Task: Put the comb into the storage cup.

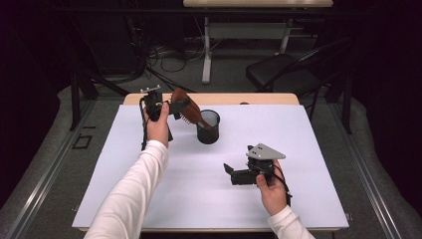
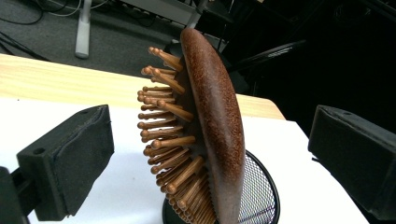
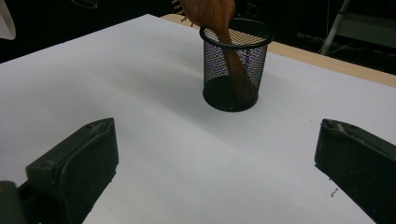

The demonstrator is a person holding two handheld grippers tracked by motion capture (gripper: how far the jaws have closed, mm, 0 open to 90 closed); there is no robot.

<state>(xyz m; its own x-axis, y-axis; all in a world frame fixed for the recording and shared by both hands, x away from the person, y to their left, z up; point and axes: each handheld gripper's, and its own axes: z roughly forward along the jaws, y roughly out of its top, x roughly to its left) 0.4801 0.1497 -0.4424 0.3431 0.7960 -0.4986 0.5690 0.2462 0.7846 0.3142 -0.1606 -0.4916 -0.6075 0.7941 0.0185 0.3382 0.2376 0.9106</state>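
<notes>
Wooden hairbrush [image 2: 210, 126] is the work item; I read the step in hand as standing it in the black mesh cup [image 1: 208, 127]. In the right gripper view its handle runs down inside the cup to the base while the bristled head leans out over the rim. I judge this placement deliberate: the cup wall carries the handle, so the brush stays up on its own.

Left hand-held gripper [image 1: 171, 107]: in the left gripper view both black pads stand wide apart, one on either side of the brush head, with clear space between each pad and the wood. I report it as fully spread and holding nothing. The brush head sits directly ahead of it, between the pads, bristles facing the pad on the left of that view. The cup lies just below and beyond the head. From this stance I judge the brush as released or about to be regripped; I cannot tell which.

Right hand-held gripper [image 1: 238, 175]: it is held low over the white tabletop [image 1: 308, 149], well apart from the cup. Its jaws are also spread wide, with bare tabletop between them, gripping nothing. The cup stands ahead of it, roughly on its centre line.
</notes>
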